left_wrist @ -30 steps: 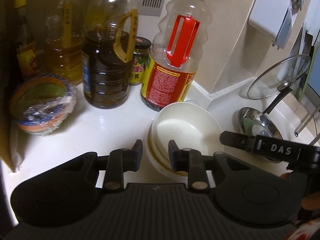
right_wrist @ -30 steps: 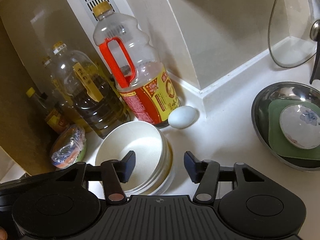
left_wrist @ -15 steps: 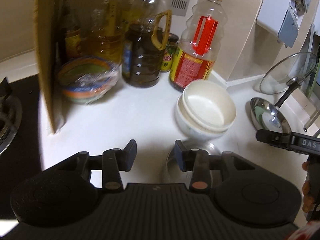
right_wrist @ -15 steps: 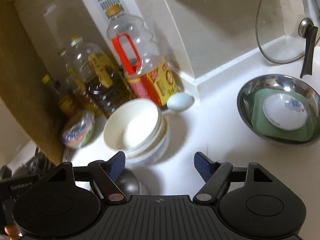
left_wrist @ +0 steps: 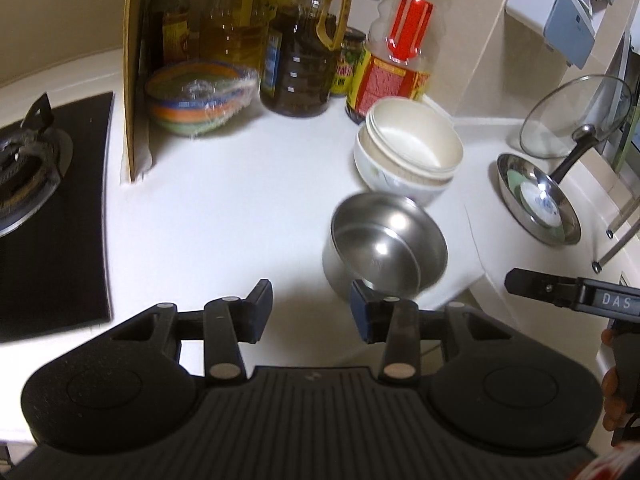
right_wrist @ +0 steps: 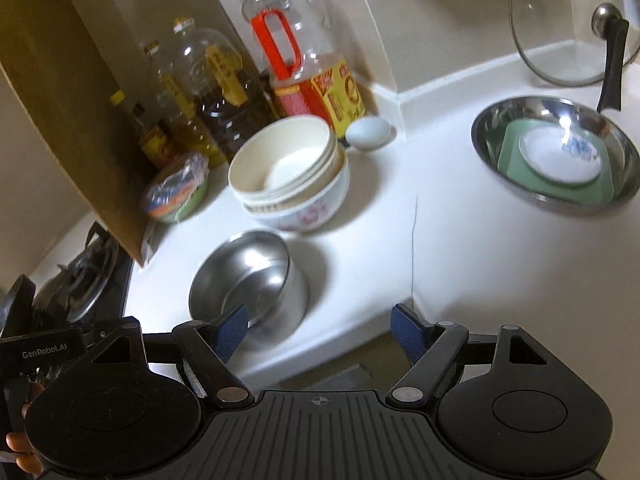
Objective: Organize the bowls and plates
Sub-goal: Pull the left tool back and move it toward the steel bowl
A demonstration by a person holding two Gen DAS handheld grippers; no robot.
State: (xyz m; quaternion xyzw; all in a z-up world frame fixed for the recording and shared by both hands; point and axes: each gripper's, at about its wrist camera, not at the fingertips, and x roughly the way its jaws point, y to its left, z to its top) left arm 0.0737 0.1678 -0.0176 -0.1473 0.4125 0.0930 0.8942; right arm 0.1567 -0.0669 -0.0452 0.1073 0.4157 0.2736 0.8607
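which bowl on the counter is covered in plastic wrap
The striped bowl beside the oil bottles. It alone has wrap over it; the white bowl stack and the steel bowl are open.

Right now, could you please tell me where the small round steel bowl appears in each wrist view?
Left wrist: small round steel bowl right of centre, beyond the right fingertip.
Right wrist: lower left of centre, by the left fingertip.
Shared landmark: stacked white bowls just behind it.
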